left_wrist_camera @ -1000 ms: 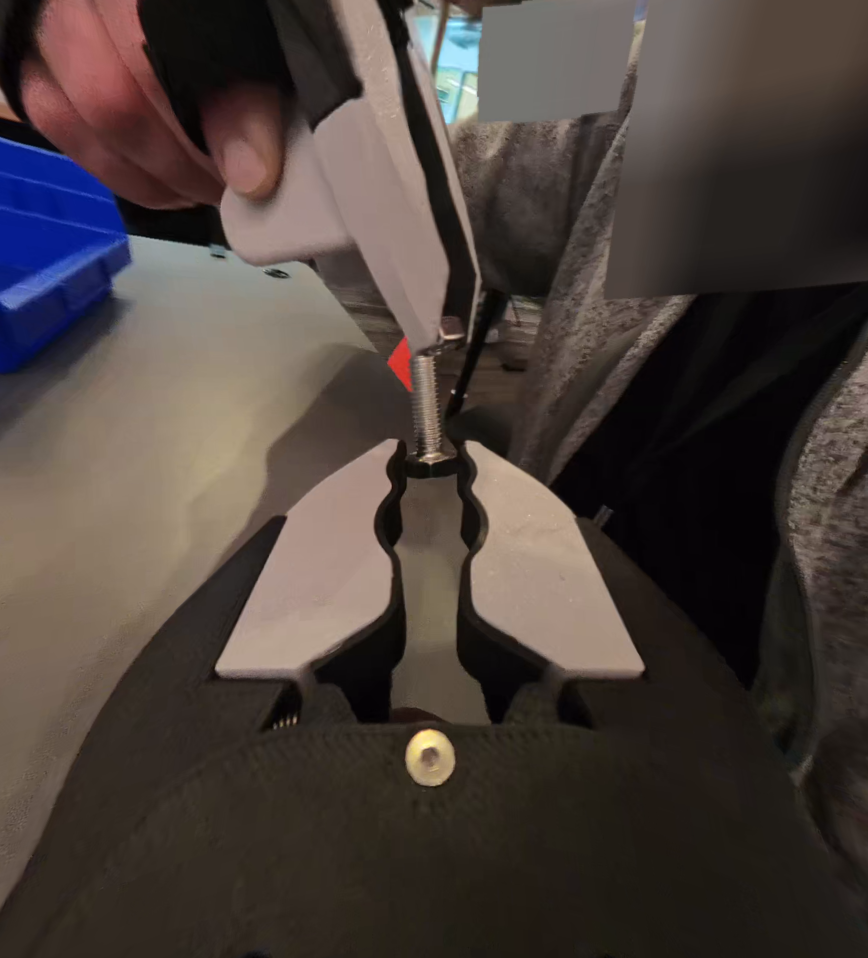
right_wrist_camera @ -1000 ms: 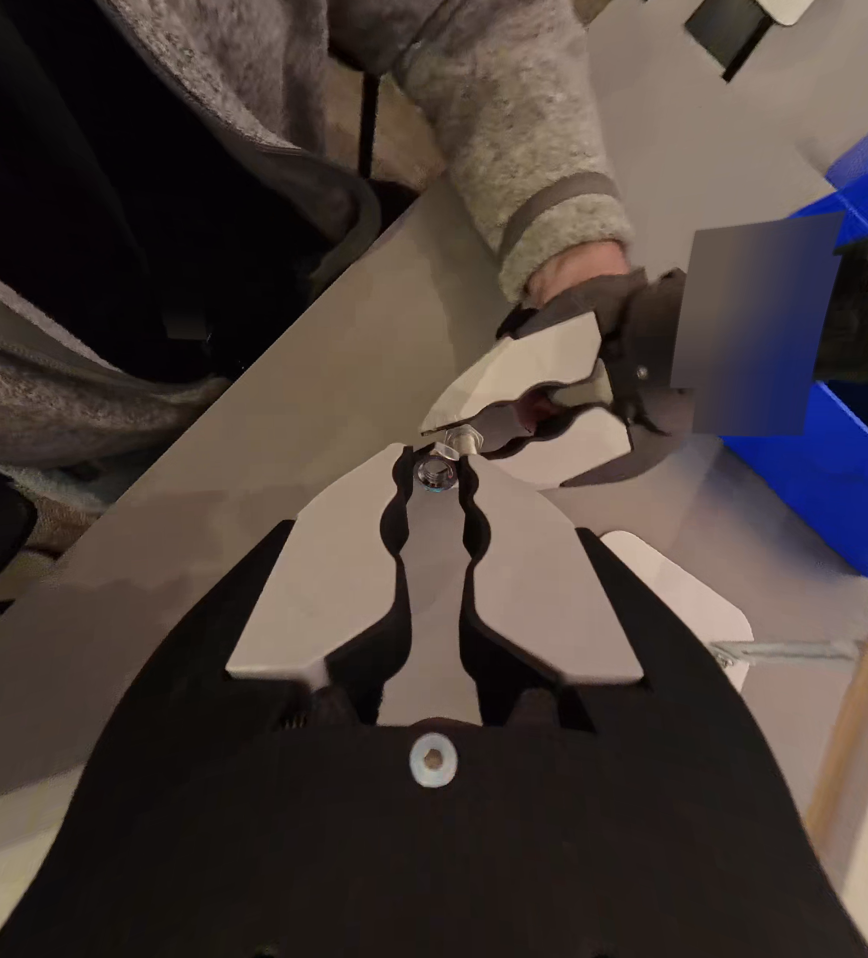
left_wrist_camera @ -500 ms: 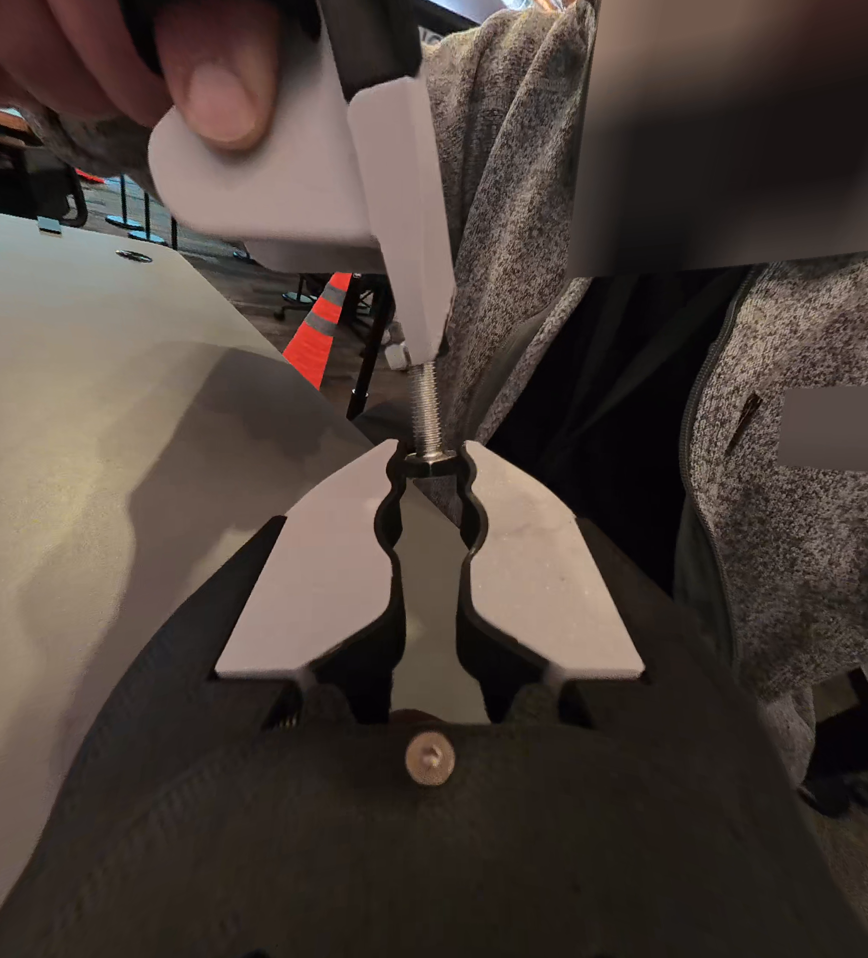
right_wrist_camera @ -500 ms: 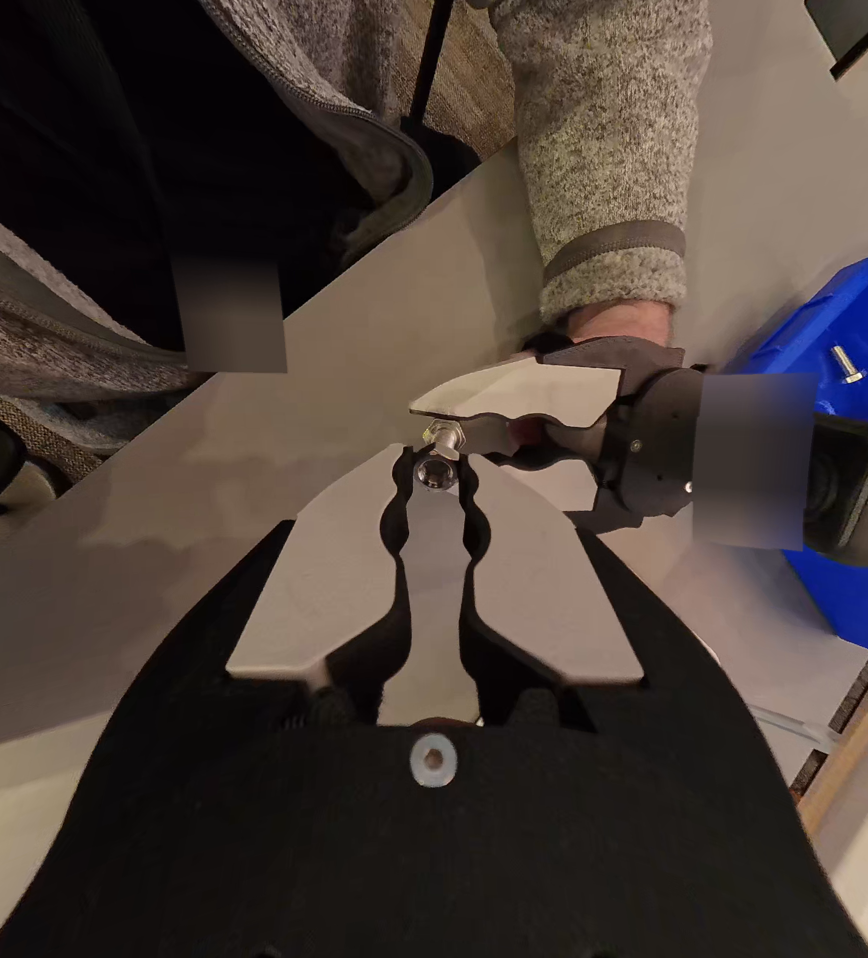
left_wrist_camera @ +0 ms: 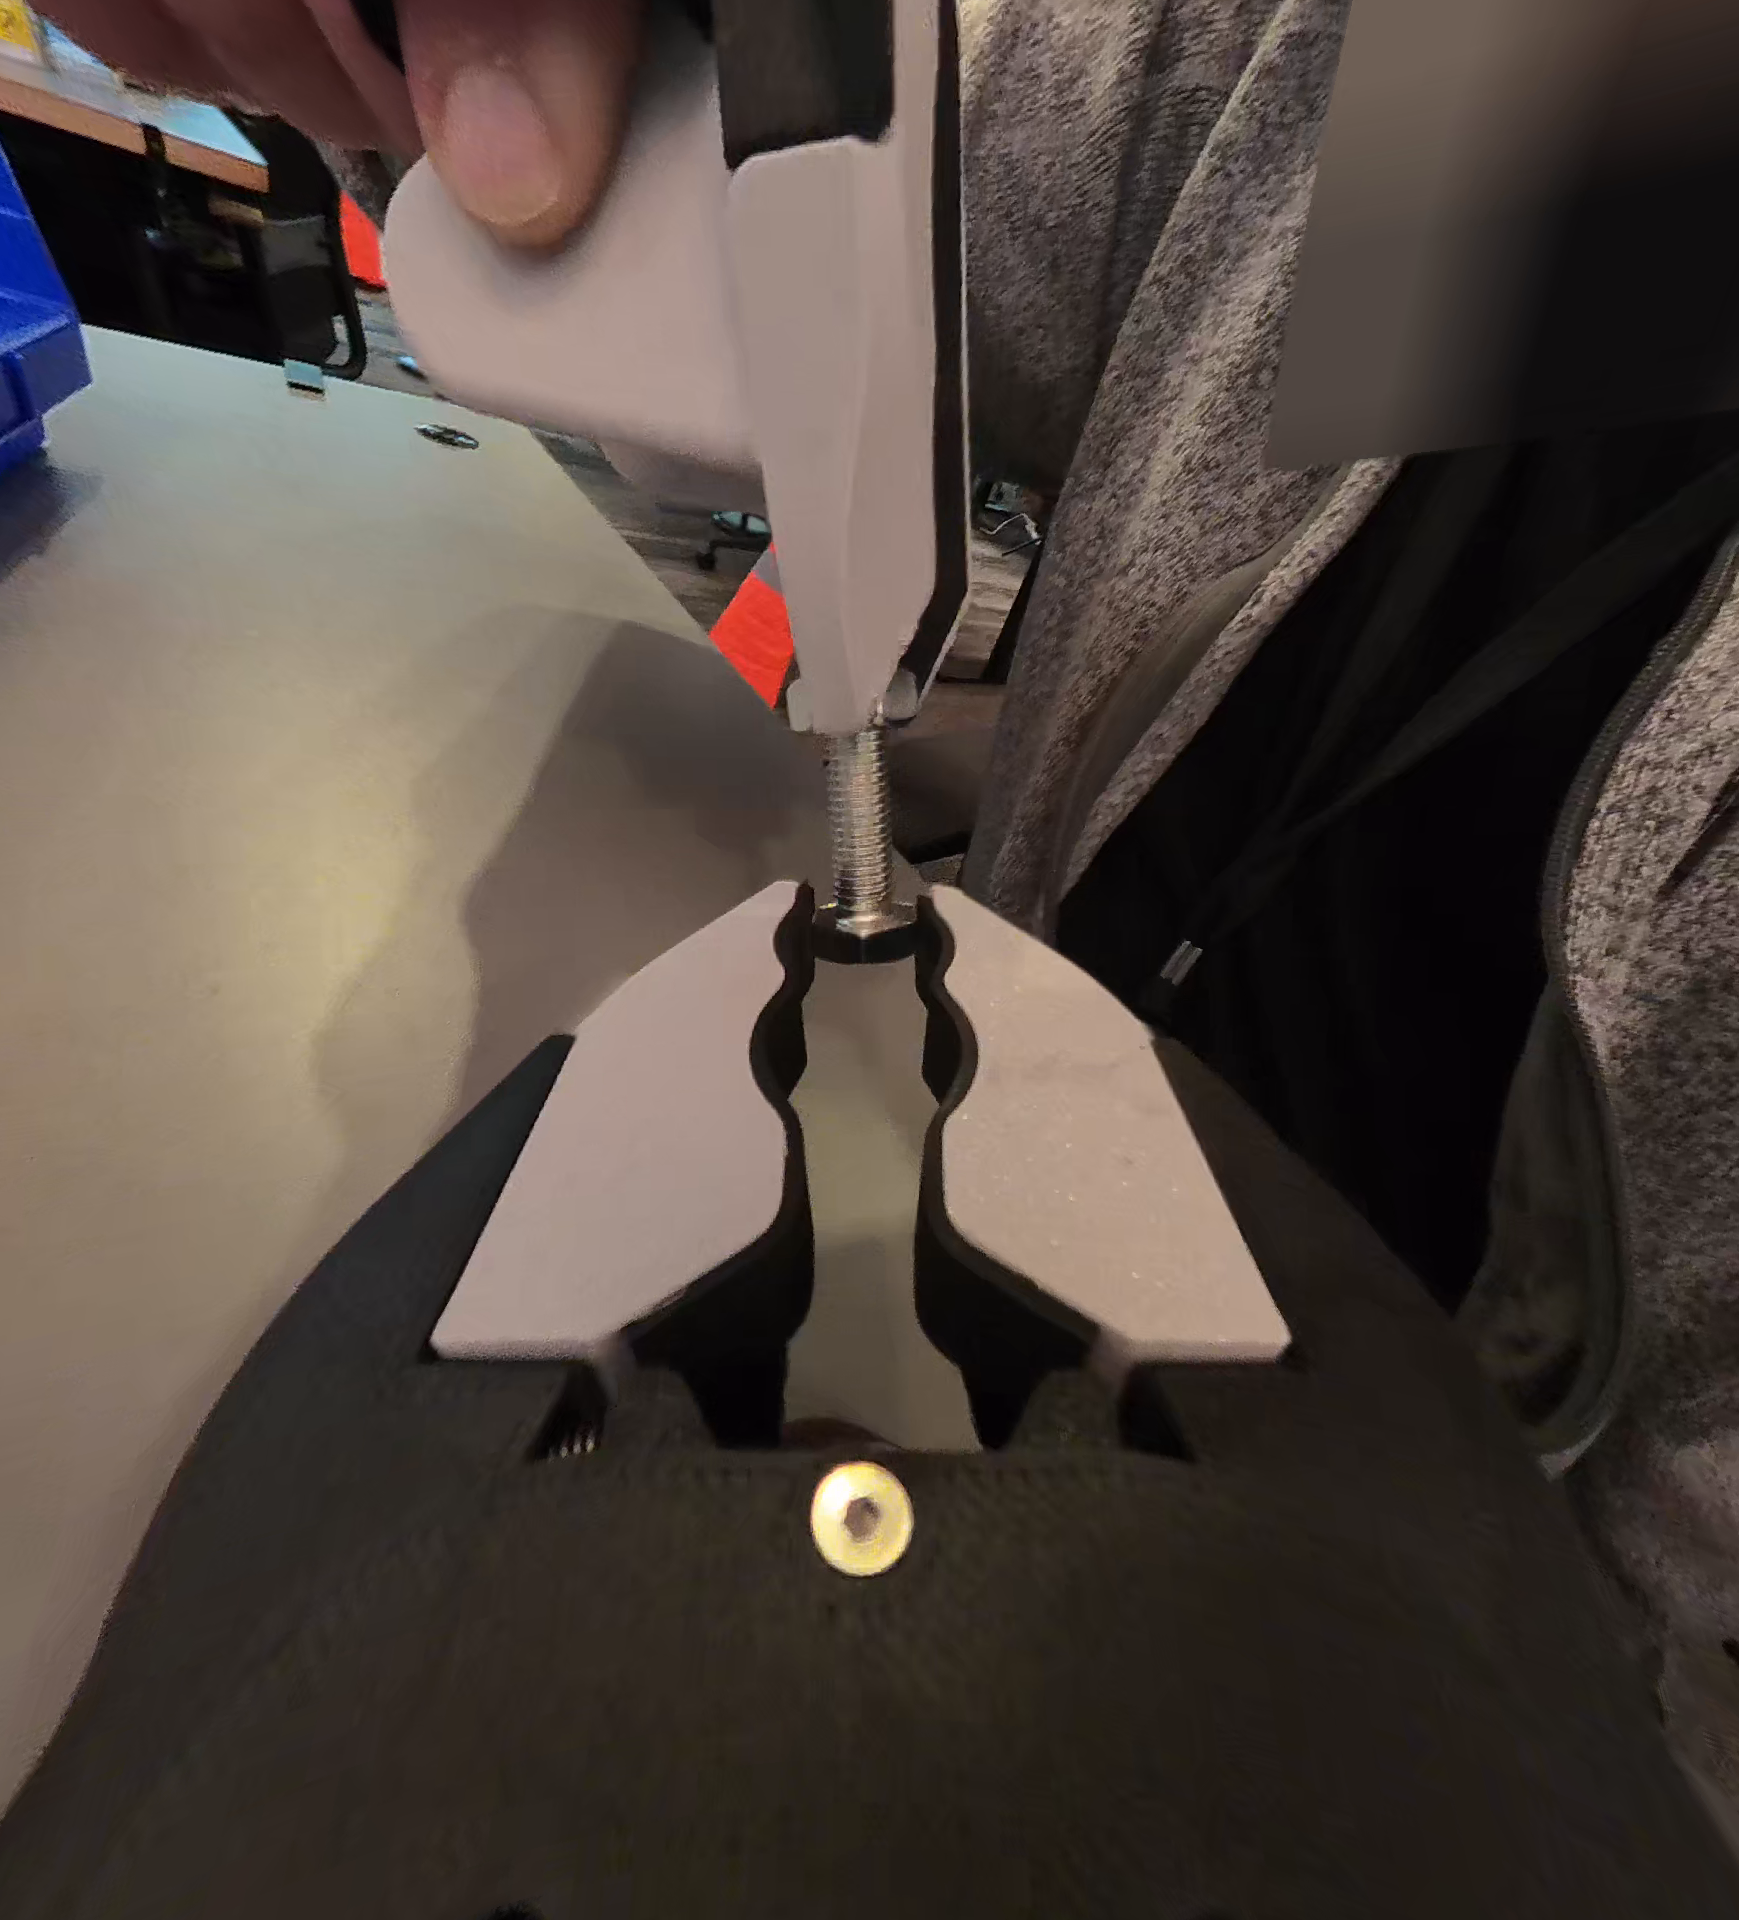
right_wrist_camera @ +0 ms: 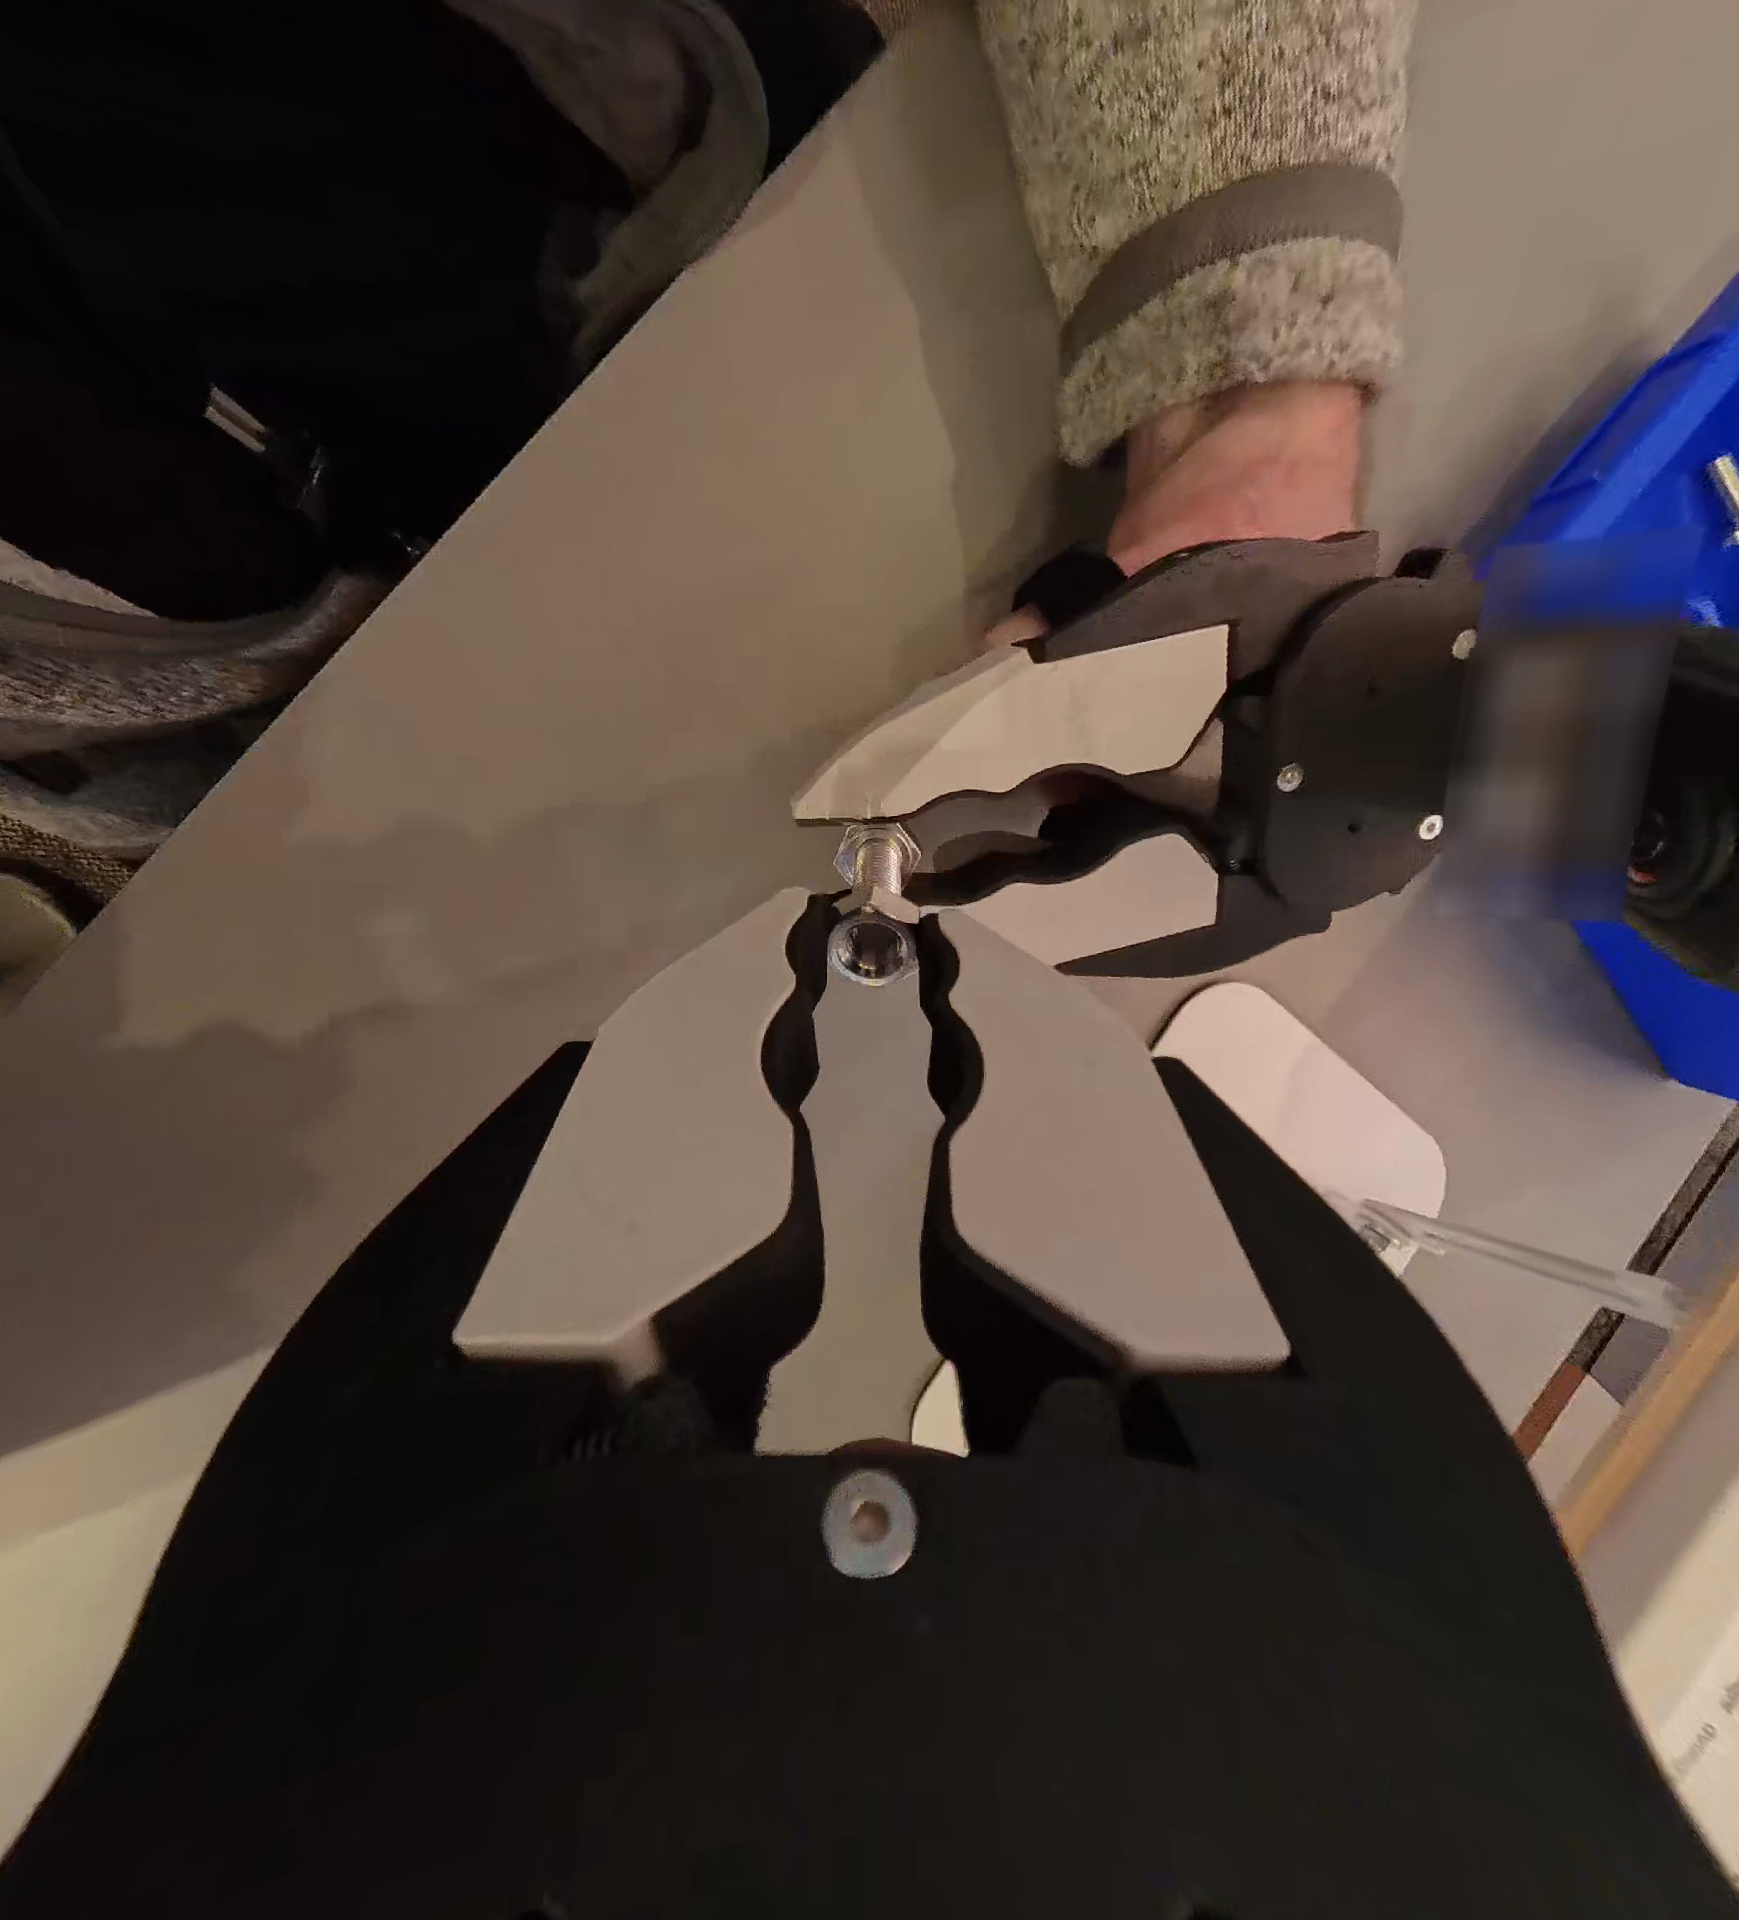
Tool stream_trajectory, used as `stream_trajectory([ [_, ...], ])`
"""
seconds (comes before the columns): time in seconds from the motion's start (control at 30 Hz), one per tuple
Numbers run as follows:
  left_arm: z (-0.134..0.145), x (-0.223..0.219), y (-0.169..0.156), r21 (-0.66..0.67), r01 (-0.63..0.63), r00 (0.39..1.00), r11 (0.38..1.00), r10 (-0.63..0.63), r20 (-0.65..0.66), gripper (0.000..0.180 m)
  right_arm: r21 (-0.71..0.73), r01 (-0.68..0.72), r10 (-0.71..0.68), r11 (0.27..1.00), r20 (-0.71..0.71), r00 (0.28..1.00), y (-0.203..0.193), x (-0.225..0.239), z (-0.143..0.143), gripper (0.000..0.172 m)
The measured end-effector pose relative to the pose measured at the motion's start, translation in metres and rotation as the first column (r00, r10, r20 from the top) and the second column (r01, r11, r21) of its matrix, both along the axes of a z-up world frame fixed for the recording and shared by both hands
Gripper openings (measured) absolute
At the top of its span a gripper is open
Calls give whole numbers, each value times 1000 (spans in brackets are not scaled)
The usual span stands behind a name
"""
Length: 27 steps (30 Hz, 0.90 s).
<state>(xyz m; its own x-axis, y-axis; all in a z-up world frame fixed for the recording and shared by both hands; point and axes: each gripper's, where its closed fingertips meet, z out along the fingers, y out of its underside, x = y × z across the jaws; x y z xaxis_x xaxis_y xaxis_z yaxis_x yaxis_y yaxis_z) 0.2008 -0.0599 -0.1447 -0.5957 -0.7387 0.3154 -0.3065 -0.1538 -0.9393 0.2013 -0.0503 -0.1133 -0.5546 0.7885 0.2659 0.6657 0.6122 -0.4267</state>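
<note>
Left gripper: its fingers are closing on a hex nut, with both pads pressing against the nut's sides.
Nut: it is sitting at the fingertips, above the desk near its edge, with the shank of a bolt entering it.
Bolt: silver and threaded, it is spanning the gap between the two grippers.
Right gripper: it is clamping the bolt's head end at its tips and meeting the left gripper roughly at a right angle.
Hand: it is holding the left gripper, and a grey fleece sleeve is covering the wrist.
White card: it is lying flat on the desk beside the right gripper.
Blue bin: it is standing on the desk beyond the left gripper, with a loose bolt lying in it.
Grey jacket: a person is wearing it open, just past the desk edge.
</note>
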Motion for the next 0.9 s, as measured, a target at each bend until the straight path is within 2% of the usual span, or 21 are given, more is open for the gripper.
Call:
stream_trajectory([
  [0.23, -6, 4, 9, 75, -71, 997, 995, 73, -27, 18, -93, 100, -99, 991, 13, 995, 9, 3, -5, 17],
  [0.43, -10, 7, 17, 133, -127, 990, 983, 134, -45, 18, -130, 213, -207, 968, 53, 977, 15, 5, -8, 17],
  [0.53, -12, 8, 22, 160, -163, 983, 973, 174, -56, 18, -104, 261, -254, 960, 74, 964, 21, 7, -10, 17],
  [0.73, -13, 10, 32, 228, -239, 965, 944, 257, -52, 17, -92, 347, -340, 933, 82, 937, 30, 9, -11, 17],
  [0.9, -12, 11, 39, 308, -287, 951, 907, 308, -23, 17, -185, 404, -403, 896, 43, 914, 33, 8, -8, 17],
])
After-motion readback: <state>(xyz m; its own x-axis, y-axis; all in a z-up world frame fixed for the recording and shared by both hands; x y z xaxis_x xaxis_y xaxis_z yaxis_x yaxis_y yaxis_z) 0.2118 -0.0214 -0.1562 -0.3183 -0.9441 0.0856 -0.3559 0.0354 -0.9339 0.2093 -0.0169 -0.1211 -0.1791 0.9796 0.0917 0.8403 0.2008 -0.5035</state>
